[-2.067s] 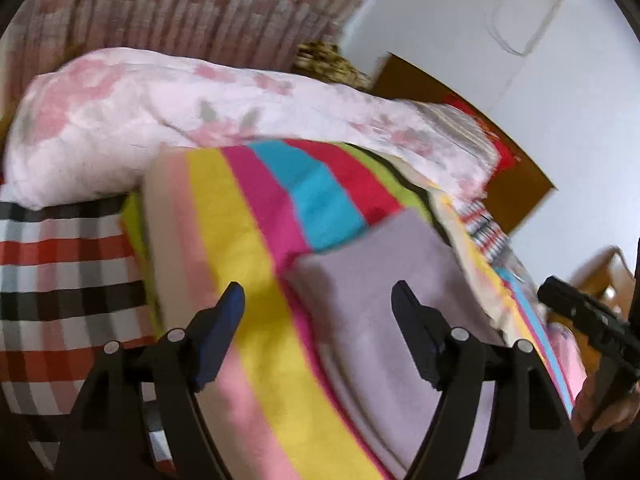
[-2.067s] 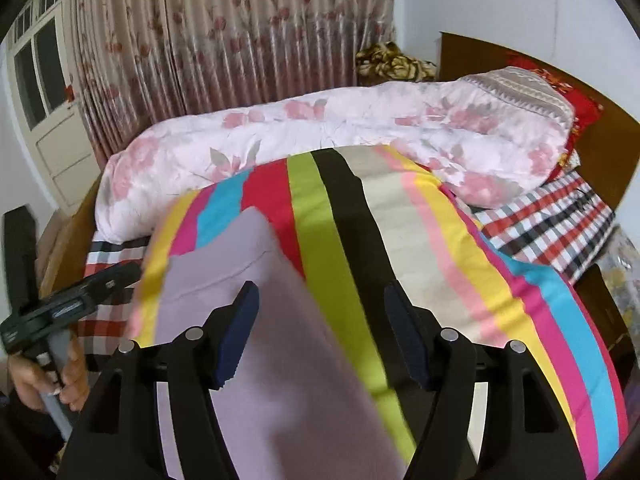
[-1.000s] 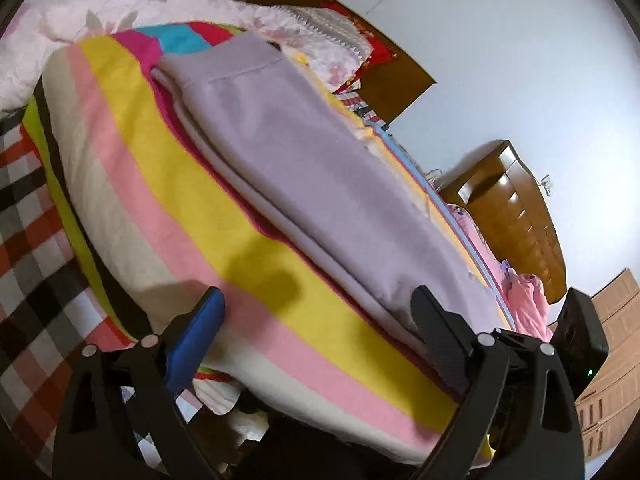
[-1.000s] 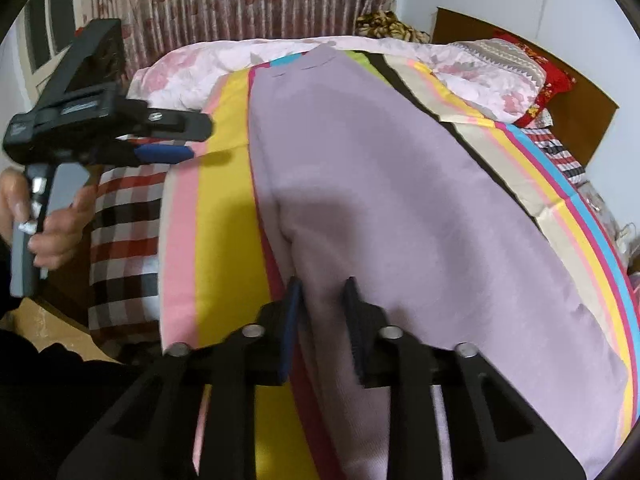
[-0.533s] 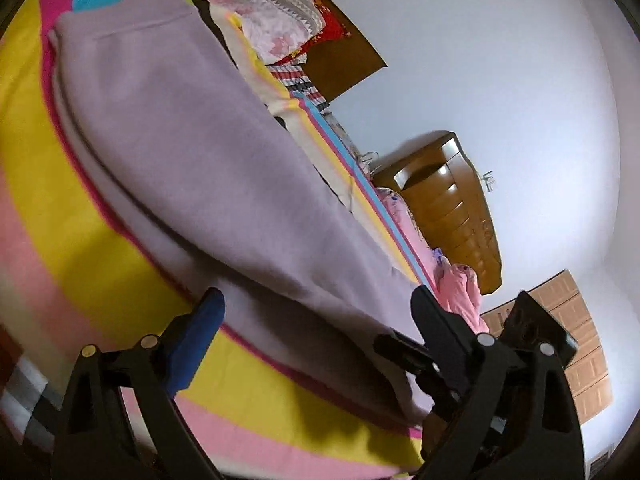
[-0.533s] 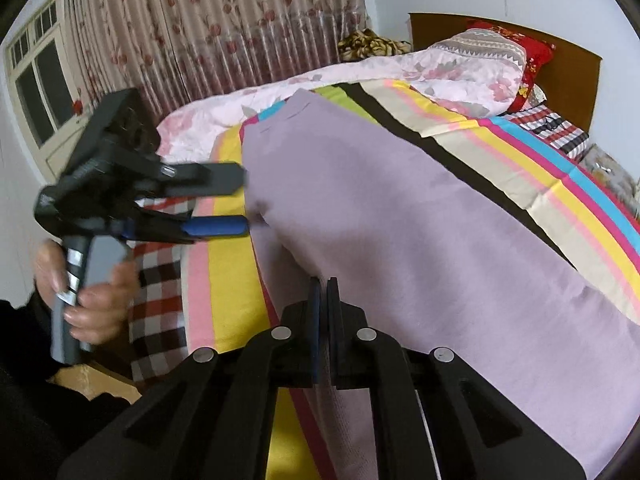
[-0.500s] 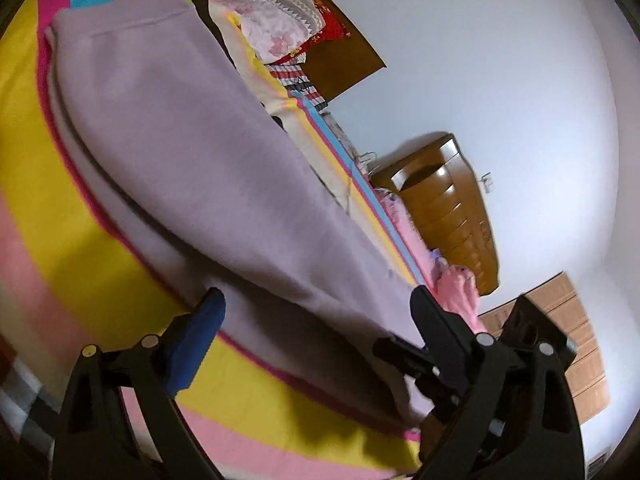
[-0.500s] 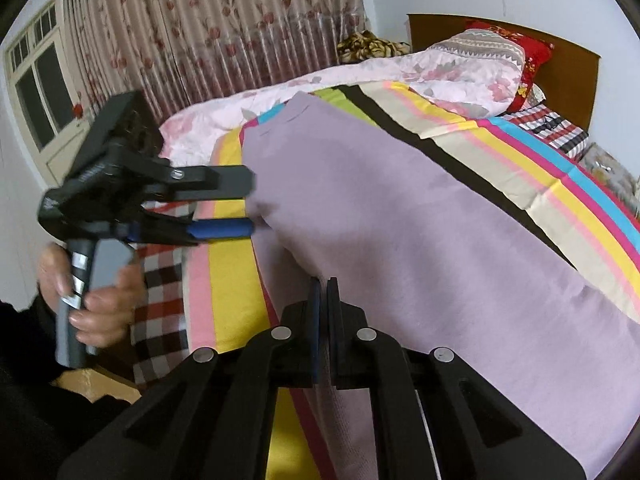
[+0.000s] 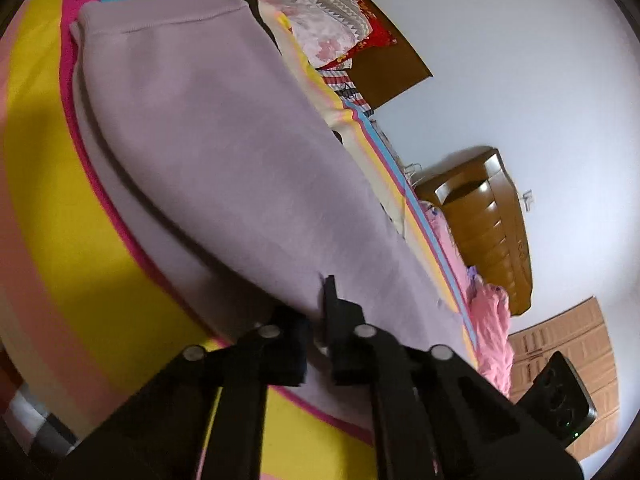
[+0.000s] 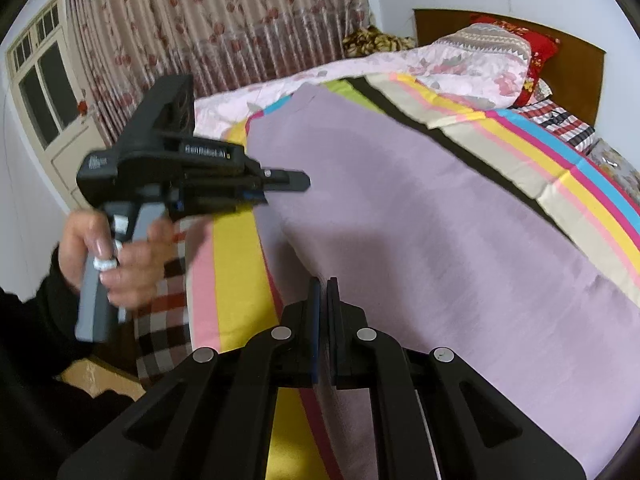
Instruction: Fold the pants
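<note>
Lilac pants lie flat and lengthwise on a striped blanket, waistband at the far end. My left gripper is at the pants' near side edge; its jaws are closing and the pads pinch a fold of the fabric. In the right wrist view the pants fill the middle. My right gripper is shut on their edge lower down the leg. The left gripper, held by a hand, reaches the same edge further up.
The blanket covers a bed with a checked sheet, a floral quilt and a wooden headboard. A curtain hangs behind. A wooden dresser and pink clothes lie beyond the bed's foot.
My left gripper moved in to the pants' side edge and its jaws went from wide open to pinched on the fabric. The right gripper stayed shut on the pants.
</note>
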